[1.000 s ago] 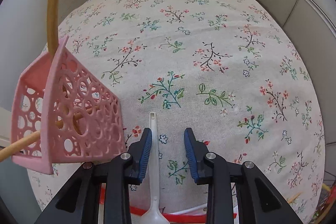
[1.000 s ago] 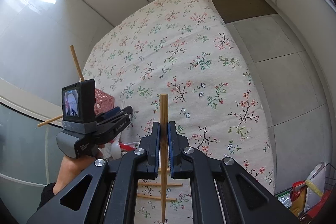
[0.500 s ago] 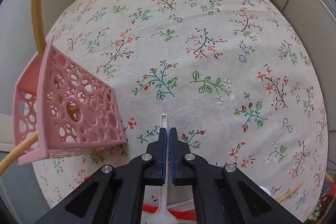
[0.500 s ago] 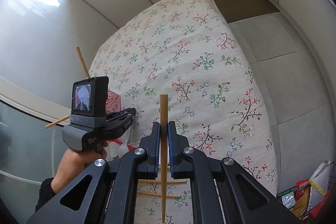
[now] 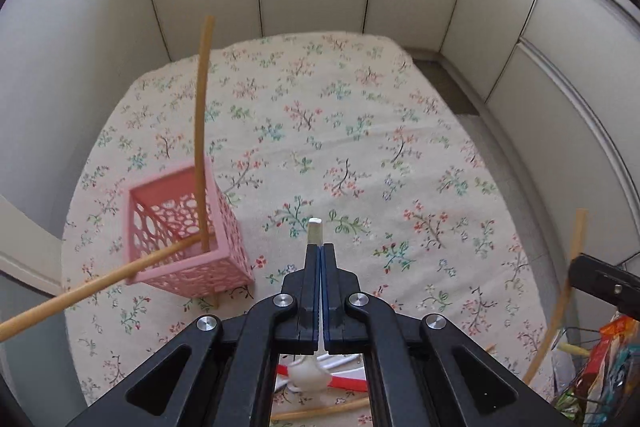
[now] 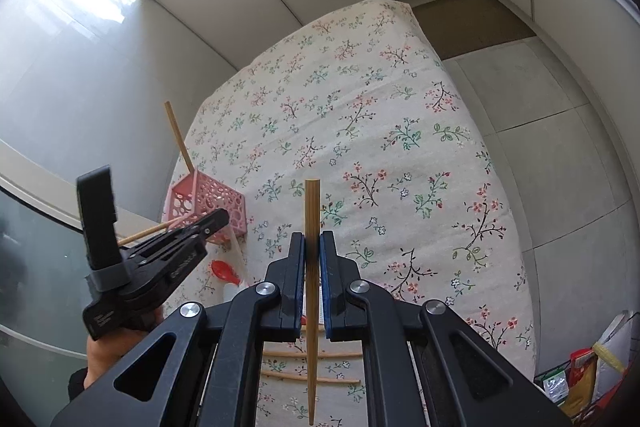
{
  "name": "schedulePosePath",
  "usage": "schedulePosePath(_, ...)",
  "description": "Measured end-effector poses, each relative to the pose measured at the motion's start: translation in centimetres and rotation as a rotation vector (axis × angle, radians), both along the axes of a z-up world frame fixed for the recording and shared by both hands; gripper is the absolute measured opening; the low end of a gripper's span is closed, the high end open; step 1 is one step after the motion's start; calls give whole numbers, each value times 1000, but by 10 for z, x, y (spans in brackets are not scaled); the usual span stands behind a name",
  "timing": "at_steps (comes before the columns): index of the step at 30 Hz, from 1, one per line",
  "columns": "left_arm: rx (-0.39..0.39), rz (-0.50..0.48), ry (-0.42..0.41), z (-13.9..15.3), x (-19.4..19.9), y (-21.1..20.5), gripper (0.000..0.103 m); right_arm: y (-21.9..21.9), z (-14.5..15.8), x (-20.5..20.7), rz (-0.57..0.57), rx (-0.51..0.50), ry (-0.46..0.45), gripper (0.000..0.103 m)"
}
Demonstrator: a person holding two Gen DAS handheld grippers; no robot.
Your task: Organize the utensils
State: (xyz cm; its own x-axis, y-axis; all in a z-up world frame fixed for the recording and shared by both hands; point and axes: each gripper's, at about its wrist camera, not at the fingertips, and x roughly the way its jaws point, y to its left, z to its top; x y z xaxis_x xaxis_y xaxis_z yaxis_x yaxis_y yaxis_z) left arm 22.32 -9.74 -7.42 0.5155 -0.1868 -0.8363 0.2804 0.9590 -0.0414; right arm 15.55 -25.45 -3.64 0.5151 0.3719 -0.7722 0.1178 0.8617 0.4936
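A: Status?

B: Two chopsticks [image 5: 200, 131] stand in the pink basket [image 5: 184, 239], leaning on its rim. Left tool [image 5: 321, 259] is clamped on a white spoon [image 5: 315, 233], handle tip poking out past the jaws, lifted off the table [image 5: 400, 167]. Right tool [image 6: 312, 247] is closed on another chopstick [image 6: 312, 211], held upright.

A: Left to do?

B: Two held items need dropping in. More chopsticks [image 6: 312, 355] lie on the cloth under the right tool, plus a red spoon [image 6: 224, 271] near the basket. I'd say less than half done.

A: Clearance?

B: Basket sits near the table's left edge, by the wall. Its mouth is partly taken up by the leaning sticks. Middle and far end of the table are open. Left tool is just right of the basket, right tool well apart.
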Motion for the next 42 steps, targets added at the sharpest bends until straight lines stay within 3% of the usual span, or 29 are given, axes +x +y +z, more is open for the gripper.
schedulePosePath(9, -121, 10, -260, 106, -21, 32, 0, 13, 13, 8, -14, 18, -53, 8)
schedulePosePath(13, -120, 27, -310, 135, -20, 44, 0, 20, 11, 11, -7, 20, -51, 8)
schedulePosePath(15, -119, 19, -262, 136, -17, 48, 0, 22, 10, 12, -2, 15, -48, 8)
schedulePosePath(18, -94, -46, -148, 111, -18, 33, 2, 23, 6, 15, 0, -1, -35, 8)
schedulePosePath(21, -29, -68, -31, 66, -11, 11, 13, 17, 0, 17, -12, -16, -14, 8)
schedulePosePath(24, 11, -27, 92, 27, 19, -11, 24, 7, -6, 16, -25, -22, 6, 8)
schedulePosePath(28, 107, 33, 175, -9, 71, -46, 39, -13, -14, 17, -51, -12, 32, 8)
schedulePosePath(34, 209, 114, 264, -68, 135, -62, 39, -43, -25, 22, -101, 40, 61, 8)
schedulePosePath(42, 364, 157, 292, -110, 168, -67, 32, -54, -29, 29, -106, 74, 67, 8)
